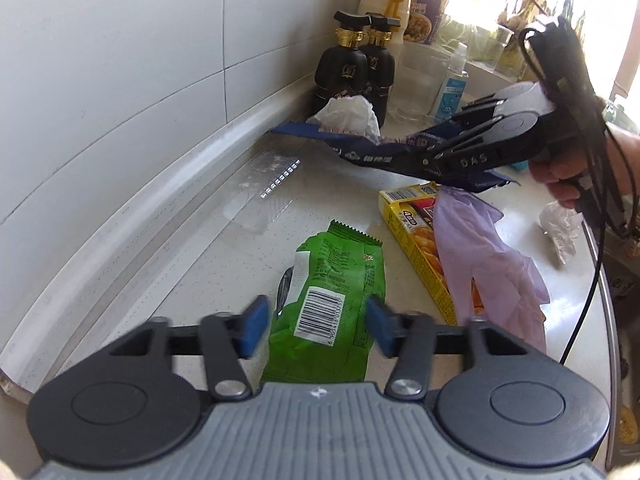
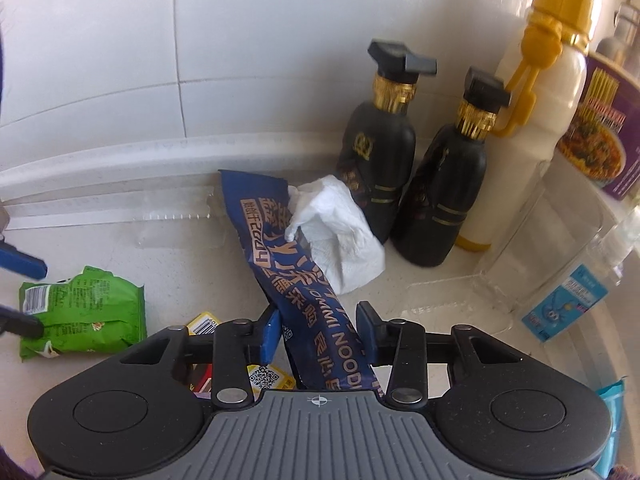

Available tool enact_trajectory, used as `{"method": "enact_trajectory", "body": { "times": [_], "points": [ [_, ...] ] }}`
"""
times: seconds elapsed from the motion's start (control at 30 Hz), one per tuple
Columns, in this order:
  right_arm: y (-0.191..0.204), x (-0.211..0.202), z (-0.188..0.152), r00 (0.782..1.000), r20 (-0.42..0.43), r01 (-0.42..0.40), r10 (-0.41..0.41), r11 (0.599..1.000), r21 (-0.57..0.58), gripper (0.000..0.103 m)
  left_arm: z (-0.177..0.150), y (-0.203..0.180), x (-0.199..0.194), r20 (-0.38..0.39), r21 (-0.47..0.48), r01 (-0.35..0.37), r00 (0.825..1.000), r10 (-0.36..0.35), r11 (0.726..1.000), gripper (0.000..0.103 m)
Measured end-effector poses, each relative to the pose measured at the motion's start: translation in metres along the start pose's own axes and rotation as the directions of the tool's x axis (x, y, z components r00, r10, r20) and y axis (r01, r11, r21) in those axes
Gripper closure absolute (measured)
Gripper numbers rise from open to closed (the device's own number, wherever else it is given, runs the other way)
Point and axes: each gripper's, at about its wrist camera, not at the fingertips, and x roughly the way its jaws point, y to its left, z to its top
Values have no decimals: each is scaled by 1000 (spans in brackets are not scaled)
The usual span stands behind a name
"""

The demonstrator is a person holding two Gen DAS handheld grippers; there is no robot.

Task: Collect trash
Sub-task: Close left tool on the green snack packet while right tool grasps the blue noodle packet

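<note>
Trash litters a pale speckled counter (image 1: 224, 248) against a white tiled wall (image 1: 120, 60).
One green wrapper (image 1: 332, 292) lies between the left gripper's (image 1: 316, 328) spread pads, untouched; one blue noodle wrapper (image 2: 304, 280) runs between the right gripper's (image 2: 316, 338) narrowed pads, contact unclear. Two crumpled tissues, one yellow box (image 1: 416, 240), one lilac glove (image 1: 488, 264), two black bottles (image 2: 376, 160).

The right gripper (image 2: 318, 330) is straddling a blue noodle wrapper (image 2: 296, 276) at lower centre, its fingers (image 2: 269, 336) standing beside the wrapper's edges. A white tissue (image 2: 340, 236) is lying against it, a green packet (image 2: 86, 316) sitting at left on the counter (image 2: 160, 264).
</note>
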Motion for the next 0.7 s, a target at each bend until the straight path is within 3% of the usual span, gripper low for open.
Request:
{"method": "enact_trajectory", "body": {
  "times": [0.03, 0.23, 0.3, 0.4, 0.7],
  "points": [
    [1, -4, 1, 1000, 7, 0, 0, 1000, -3, 66, 0, -2, 0, 0, 8, -10, 1000, 10, 1000, 25],
    [3, -29, 7, 999, 47, -10, 11, 1000, -16, 69, -1, -7, 12, -54, 41, -21, 998, 23, 999, 25],
    [4, -37, 8, 998, 56, -15, 16, 1000, -11, 69, -1, -8, 16, -66, 35, -32, 997, 34, 999, 27],
    [2, -46, 8, 998, 63, -29, 29, 1000, 7, 69, 0, -8, 22, -83, 13, -57, 995, 58, 998, 41],
    [-6, -68, 0, 993, 69, -108, 99, 985, 135, 69, -5, -17, 11, -57, -19, -79, 995, 78, 997, 44]
  ]
}}
